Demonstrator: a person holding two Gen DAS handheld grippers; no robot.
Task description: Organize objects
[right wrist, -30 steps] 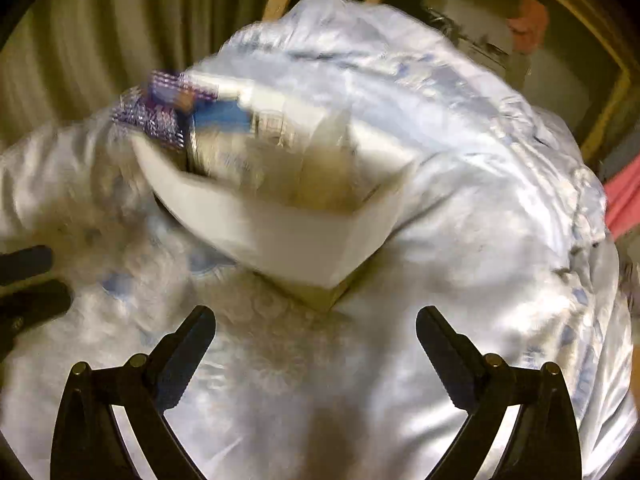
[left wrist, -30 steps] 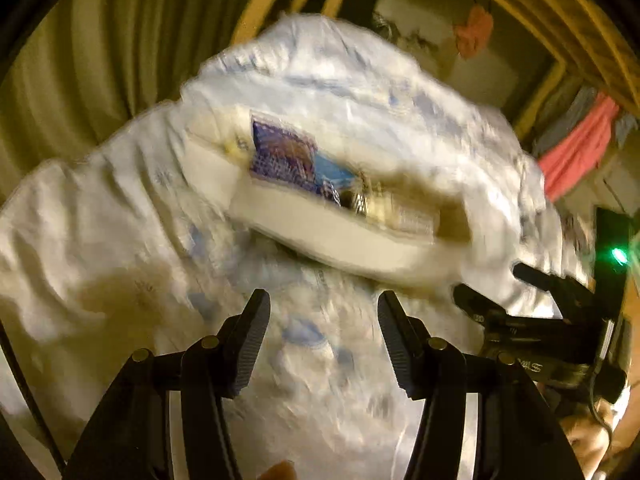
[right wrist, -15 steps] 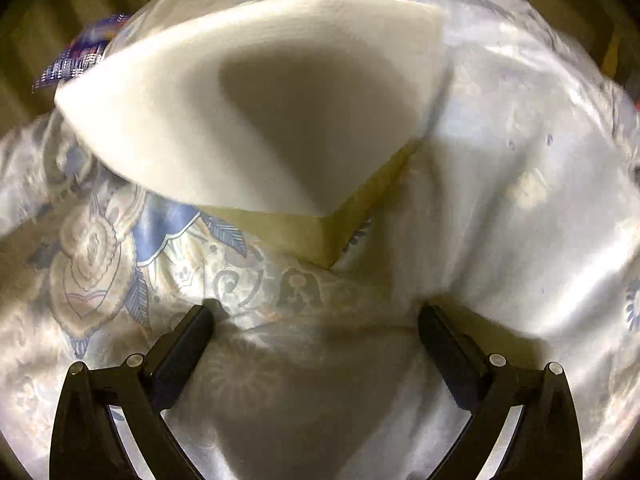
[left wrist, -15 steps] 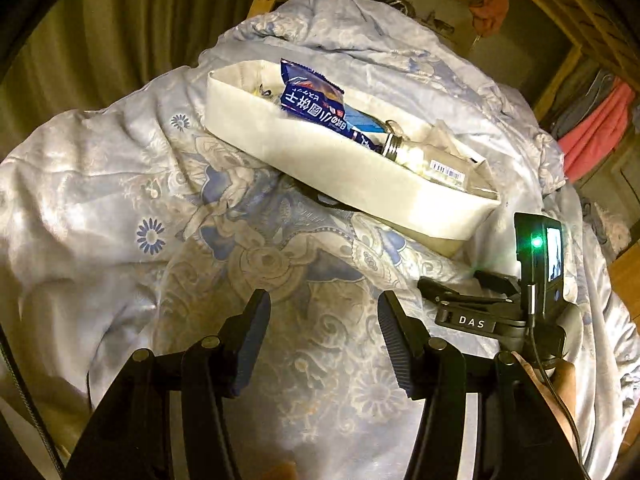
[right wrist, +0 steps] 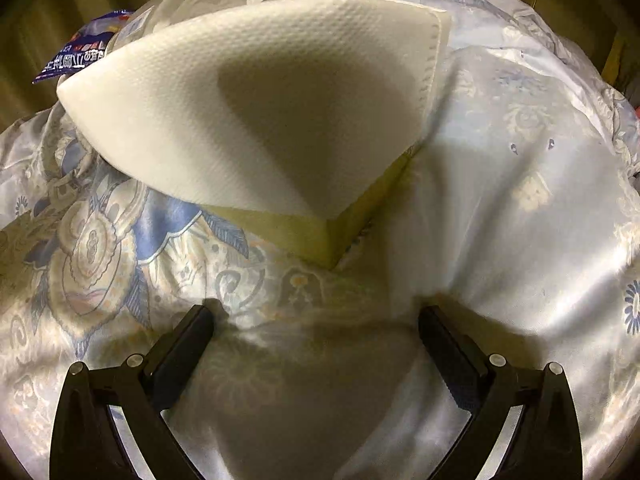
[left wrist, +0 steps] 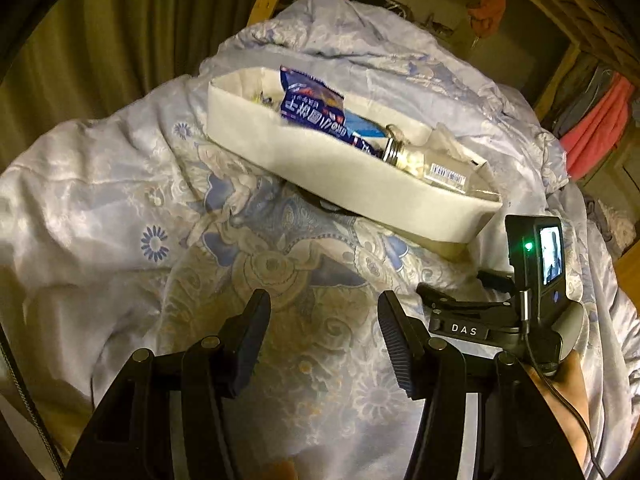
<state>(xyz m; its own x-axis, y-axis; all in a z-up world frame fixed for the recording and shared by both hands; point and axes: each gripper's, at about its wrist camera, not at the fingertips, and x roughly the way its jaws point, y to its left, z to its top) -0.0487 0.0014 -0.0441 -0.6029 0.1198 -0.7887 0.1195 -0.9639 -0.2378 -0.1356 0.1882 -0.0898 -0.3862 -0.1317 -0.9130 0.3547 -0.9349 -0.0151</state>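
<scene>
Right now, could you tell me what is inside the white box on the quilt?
In the white box: a blue snack packet, a glass jar lying on its side, and white paper. The box wall and the packet hide anything lower down.

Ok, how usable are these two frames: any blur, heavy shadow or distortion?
Left wrist view: sharp, dim warm light, fisheye bending at the edges; the white box and blue packet read clearly. Right wrist view: sharp too, but a dark shadow covers the box wall.
</scene>
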